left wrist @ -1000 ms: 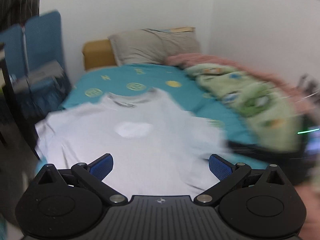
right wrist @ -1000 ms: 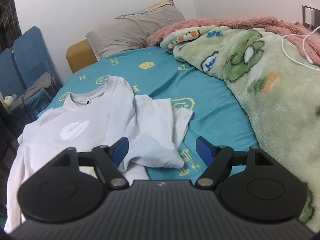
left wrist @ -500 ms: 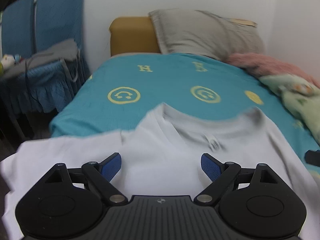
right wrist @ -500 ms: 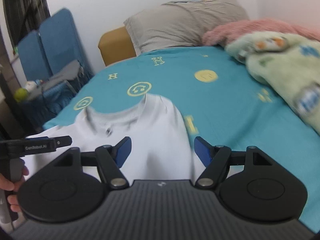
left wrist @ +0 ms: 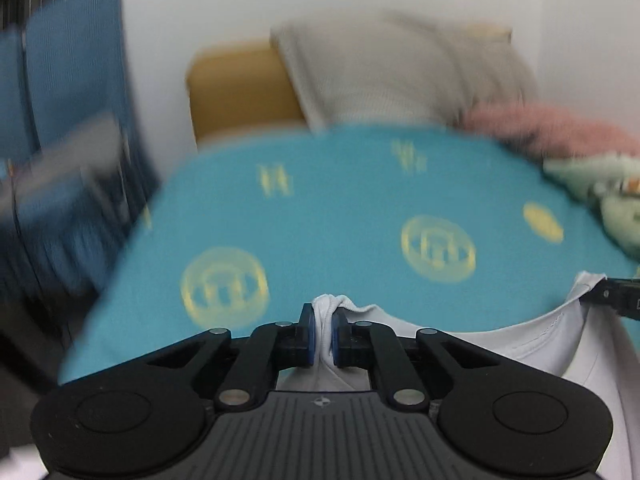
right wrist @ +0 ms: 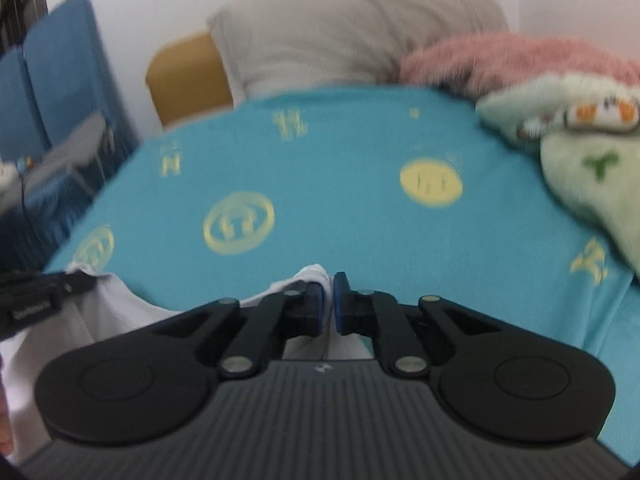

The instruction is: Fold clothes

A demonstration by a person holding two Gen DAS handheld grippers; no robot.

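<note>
My left gripper (left wrist: 323,334) is clenched on a bunched edge of the white cotton T-shirt (left wrist: 552,336), and my right gripper (right wrist: 328,304) pinches another edge of it. The shirt hangs between them over the teal smiley-print bedsheet (left wrist: 340,216). To fold well, I judge I should keep both pinches level and the fabric taut, avoiding twists.
</note>
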